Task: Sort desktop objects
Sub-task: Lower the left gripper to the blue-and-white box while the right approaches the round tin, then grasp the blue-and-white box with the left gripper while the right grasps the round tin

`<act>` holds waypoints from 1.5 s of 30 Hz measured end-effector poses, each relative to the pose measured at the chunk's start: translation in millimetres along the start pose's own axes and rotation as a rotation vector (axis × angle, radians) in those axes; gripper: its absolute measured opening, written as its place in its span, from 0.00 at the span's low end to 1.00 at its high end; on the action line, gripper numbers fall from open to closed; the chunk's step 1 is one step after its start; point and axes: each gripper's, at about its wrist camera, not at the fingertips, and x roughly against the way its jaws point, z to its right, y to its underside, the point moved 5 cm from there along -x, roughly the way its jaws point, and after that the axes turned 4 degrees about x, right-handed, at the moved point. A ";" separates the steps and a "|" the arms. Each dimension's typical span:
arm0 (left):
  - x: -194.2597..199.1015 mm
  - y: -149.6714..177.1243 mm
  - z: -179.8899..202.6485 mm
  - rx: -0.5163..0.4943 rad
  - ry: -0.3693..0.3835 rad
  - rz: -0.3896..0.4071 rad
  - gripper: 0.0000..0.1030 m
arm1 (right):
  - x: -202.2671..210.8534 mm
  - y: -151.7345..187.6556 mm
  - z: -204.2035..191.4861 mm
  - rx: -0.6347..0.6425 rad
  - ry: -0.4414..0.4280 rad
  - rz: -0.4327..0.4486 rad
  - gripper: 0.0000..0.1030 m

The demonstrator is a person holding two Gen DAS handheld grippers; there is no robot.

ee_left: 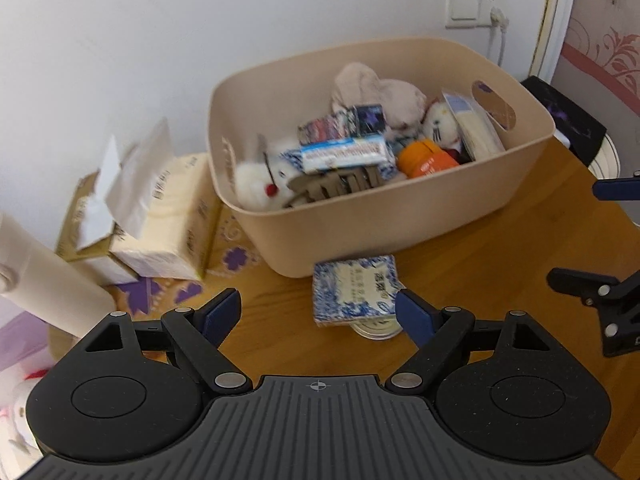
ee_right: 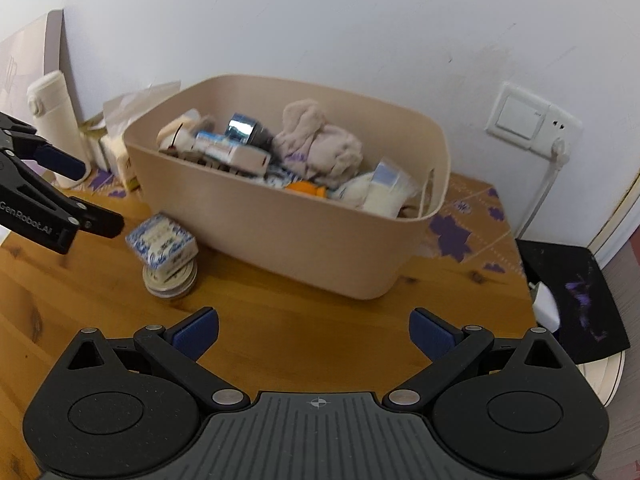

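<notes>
A beige plastic bin (ee_left: 360, 236) (ee_right: 280, 240) stands on the wooden table, holding plush toys, small boxes, an orange item and cloth. In front of it a blue-and-white patterned box (ee_left: 352, 292) (ee_right: 160, 242) rests tilted on a round tin (ee_left: 376, 328) (ee_right: 170, 280). My left gripper (ee_left: 320, 314) is open just short of that box, its right pad beside the box's near corner, nothing held. My right gripper (ee_right: 314, 334) is open over bare table in front of the bin, empty. The left gripper (ee_right: 76, 196) appears at the left edge of the right wrist view.
Tissue packs (ee_left: 160, 216) and a cream bottle (ee_left: 44, 276) (ee_right: 52, 120) stand left of the bin. A wall socket with a plugged cable (ee_right: 532, 124) is at the right. A black item (ee_right: 572, 296) lies past the table's right edge. A purple-patterned mat (ee_right: 460, 232) lies under the bin.
</notes>
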 end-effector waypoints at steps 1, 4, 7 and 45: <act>-3.5 1.0 1.4 0.005 0.008 -0.007 0.83 | -2.3 1.3 -1.3 0.001 -0.003 -0.007 1.00; -15.9 1.8 4.9 0.020 0.026 -0.026 0.83 | -9.7 5.1 -3.9 0.001 -0.007 -0.027 1.00; -31.0 -0.3 5.2 0.046 0.025 -0.033 0.83 | -17.8 11.1 -4.6 -0.005 -0.011 -0.050 1.00; -74.7 33.1 -51.5 0.261 0.014 -0.128 0.62 | -78.6 -10.3 -72.5 0.022 -0.176 -0.075 1.00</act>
